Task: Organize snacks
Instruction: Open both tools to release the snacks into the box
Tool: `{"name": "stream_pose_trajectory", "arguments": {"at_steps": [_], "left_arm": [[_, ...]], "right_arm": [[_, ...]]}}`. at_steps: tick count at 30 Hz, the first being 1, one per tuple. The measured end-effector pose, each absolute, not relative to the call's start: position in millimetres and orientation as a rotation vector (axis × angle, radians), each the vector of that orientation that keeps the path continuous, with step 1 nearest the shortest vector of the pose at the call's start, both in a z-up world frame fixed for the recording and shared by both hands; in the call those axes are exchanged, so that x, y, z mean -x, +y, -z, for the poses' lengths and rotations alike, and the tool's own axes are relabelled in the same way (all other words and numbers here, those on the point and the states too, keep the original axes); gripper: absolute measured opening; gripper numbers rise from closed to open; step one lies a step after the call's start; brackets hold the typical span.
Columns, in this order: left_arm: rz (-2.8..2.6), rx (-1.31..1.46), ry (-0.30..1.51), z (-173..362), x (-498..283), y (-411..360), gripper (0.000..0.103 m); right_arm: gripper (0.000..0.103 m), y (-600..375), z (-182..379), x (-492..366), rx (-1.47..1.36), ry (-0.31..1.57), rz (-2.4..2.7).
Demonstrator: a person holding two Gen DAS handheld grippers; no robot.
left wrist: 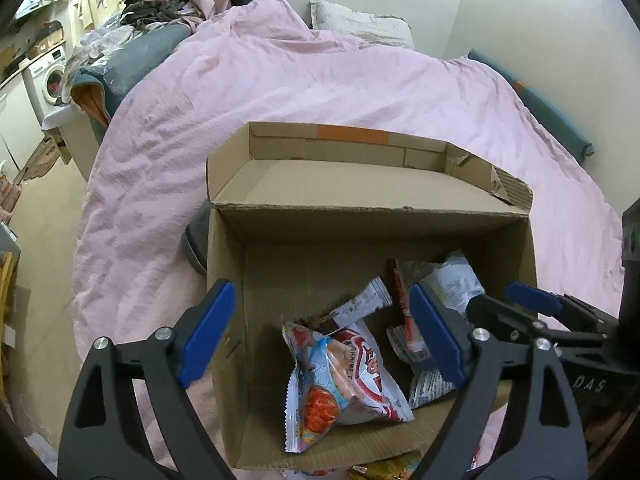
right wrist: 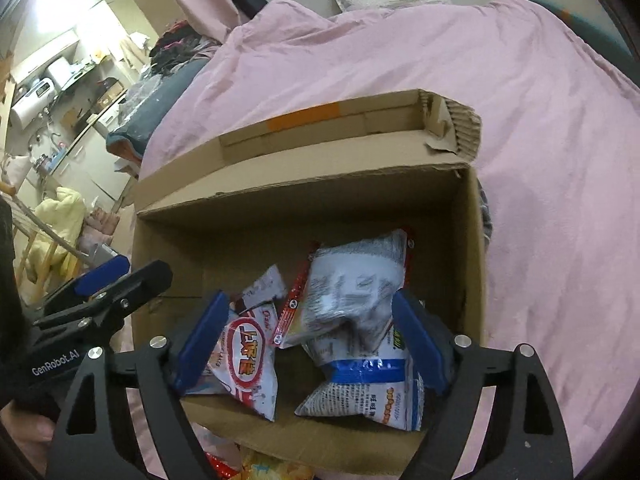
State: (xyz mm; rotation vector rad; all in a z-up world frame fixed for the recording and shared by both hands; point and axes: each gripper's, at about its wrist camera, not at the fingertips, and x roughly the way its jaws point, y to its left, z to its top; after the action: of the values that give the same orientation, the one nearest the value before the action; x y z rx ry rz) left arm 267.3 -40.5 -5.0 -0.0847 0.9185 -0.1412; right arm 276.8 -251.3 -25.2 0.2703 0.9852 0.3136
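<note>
An open cardboard box (left wrist: 360, 240) sits on a pink duvet (left wrist: 280, 80), its far flap folded back at twelve o'clock and carrying a strip of orange tape (left wrist: 352, 135). Inside lie crinkled snack bags. Nearest the left gripper (left wrist: 320, 336) is a white shrimp snack bag (left wrist: 340, 376) with a red oval logo and a picture of orange pieces, lying on the box floor toward six o'clock. At three o'clock from it lies a white bag with a blue band (right wrist: 372, 384) covered in small print, and above that, toward one o'clock, a puffed grey-white bag (right wrist: 352, 280) with red edging. A small white wrapper (left wrist: 364, 300) pokes up behind the shrimp bag. That makes four packets counted in the box; more bright wrappers show just outside its near wall at six o'clock, too cropped to count. Both the left gripper and the right gripper (right wrist: 308, 344) hang over the box with blue pads (left wrist: 208, 332) spread wide, pinching nothing.
</note>
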Motion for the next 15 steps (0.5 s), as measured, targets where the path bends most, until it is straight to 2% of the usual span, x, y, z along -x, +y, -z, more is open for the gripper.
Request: {"name": "stream_pose_trajectory", "arguments": {"at_steps": [15], "left_arm": [[0.106, 0.106, 0.925, -9.8, -242.0, -26.3, 0.087]], "right_arm": [[0.086, -252.1, 5.8, -243.2, -0.313, 0.966, -0.361]]}}
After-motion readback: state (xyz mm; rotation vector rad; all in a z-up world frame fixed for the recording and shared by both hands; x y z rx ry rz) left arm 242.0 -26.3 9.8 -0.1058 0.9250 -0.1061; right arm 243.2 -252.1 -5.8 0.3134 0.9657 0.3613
